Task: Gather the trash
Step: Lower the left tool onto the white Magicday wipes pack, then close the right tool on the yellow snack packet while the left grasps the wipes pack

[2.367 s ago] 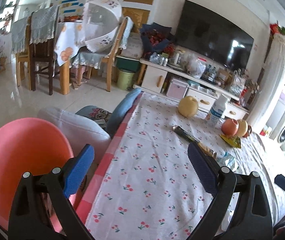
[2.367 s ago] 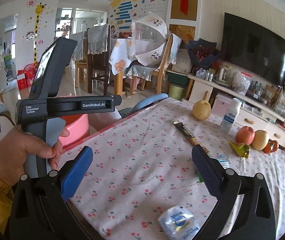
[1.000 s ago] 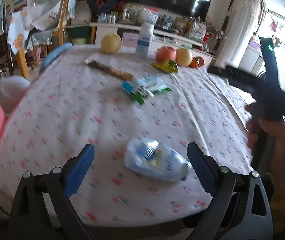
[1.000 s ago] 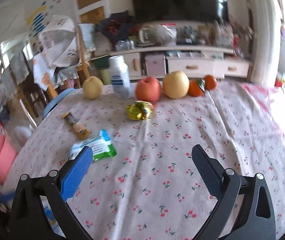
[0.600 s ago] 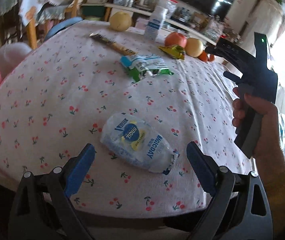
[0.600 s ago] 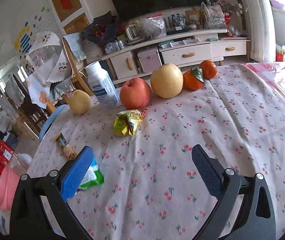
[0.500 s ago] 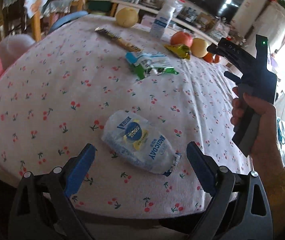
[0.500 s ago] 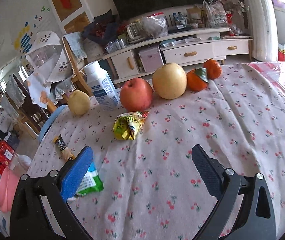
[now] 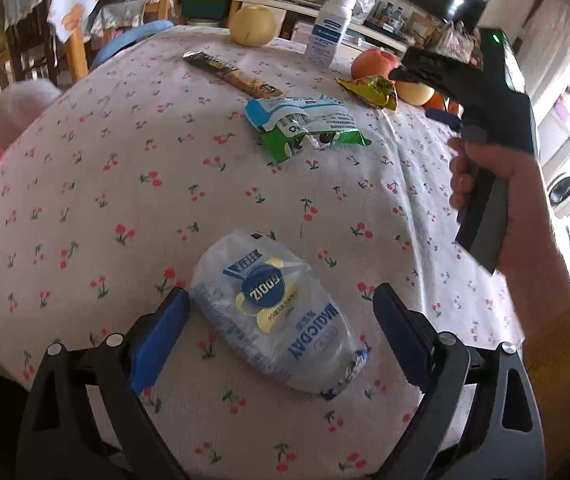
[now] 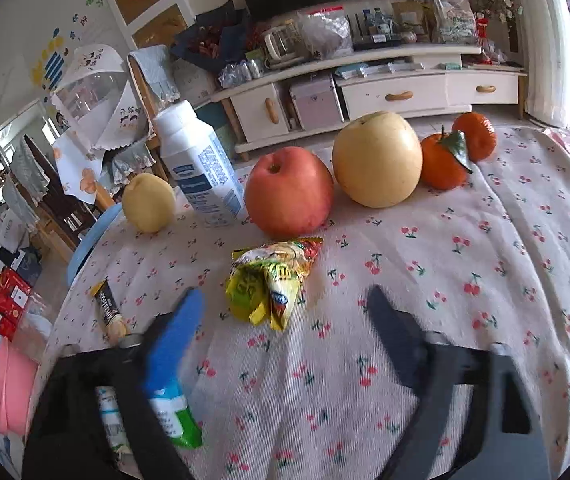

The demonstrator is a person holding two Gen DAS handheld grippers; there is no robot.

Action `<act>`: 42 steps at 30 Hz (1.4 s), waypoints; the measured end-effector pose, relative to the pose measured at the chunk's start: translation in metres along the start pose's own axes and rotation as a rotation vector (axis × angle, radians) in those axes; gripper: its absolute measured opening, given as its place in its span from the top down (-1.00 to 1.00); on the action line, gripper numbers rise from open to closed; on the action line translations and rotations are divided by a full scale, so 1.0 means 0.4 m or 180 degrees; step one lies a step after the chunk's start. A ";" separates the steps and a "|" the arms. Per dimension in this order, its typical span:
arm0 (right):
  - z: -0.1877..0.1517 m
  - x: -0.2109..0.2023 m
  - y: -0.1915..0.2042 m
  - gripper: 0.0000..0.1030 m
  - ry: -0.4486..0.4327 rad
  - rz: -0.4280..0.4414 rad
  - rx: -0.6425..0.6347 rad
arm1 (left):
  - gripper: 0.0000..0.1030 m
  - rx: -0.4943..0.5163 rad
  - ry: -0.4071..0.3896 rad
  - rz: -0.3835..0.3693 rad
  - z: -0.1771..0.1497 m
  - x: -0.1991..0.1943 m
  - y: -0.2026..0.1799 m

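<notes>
Your left gripper (image 9: 277, 312) straddles the clear plastic bag (image 9: 273, 316) on the worktop (image 9: 125, 160), jaws apart. Your right gripper (image 10: 285, 304), just narrowing, nothing clamped, nears the yellow wrapper (image 10: 271, 280); slippery film may slide away.

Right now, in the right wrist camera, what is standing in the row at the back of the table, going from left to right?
Small yellow pear → white bottle → red apple → big yellow pear → orange with a leaf → second orange.
</notes>
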State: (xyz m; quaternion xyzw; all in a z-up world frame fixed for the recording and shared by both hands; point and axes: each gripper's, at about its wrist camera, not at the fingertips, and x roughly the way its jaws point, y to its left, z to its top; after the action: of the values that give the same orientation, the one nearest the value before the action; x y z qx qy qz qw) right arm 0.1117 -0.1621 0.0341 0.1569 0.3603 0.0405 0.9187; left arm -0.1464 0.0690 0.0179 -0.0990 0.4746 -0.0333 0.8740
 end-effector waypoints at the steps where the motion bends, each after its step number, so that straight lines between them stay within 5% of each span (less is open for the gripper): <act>1: 0.005 0.007 -0.001 -0.52 0.0009 0.0013 0.0008 | -0.81 0.0069 -0.0009 0.0040 0.002 0.005 -0.007; 11: 0.027 0.085 0.003 -0.49 0.0168 0.0024 0.0015 | -0.80 0.0577 -0.0027 0.0317 0.021 0.044 -0.036; 17: 0.026 0.092 0.006 0.12 0.0178 0.0117 -0.0025 | -0.57 0.0632 -0.0061 0.0317 0.029 0.042 -0.028; 29: 0.002 0.049 0.035 0.34 0.0158 0.0254 -0.0212 | -0.28 0.0553 -0.0085 -0.0007 0.052 0.032 0.018; 35: -0.014 0.006 0.034 0.37 0.0129 0.0301 -0.0249 | -0.18 0.0500 -0.0126 -0.0195 0.065 0.035 0.043; 37: -0.023 -0.009 0.033 0.37 0.0131 0.0314 -0.0242 | 0.06 0.0453 -0.0159 -0.0299 0.072 0.030 0.057; 42: -0.047 -0.044 0.047 0.37 0.0141 0.0324 -0.0293 | 0.10 0.0382 -0.0133 -0.0462 0.080 0.036 0.081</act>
State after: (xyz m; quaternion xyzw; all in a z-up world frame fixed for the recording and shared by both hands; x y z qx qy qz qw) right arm 0.0869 -0.1428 0.0385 0.1316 0.3698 0.1071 0.9135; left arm -0.1129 0.1029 0.0165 -0.0812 0.4449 -0.1229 0.8834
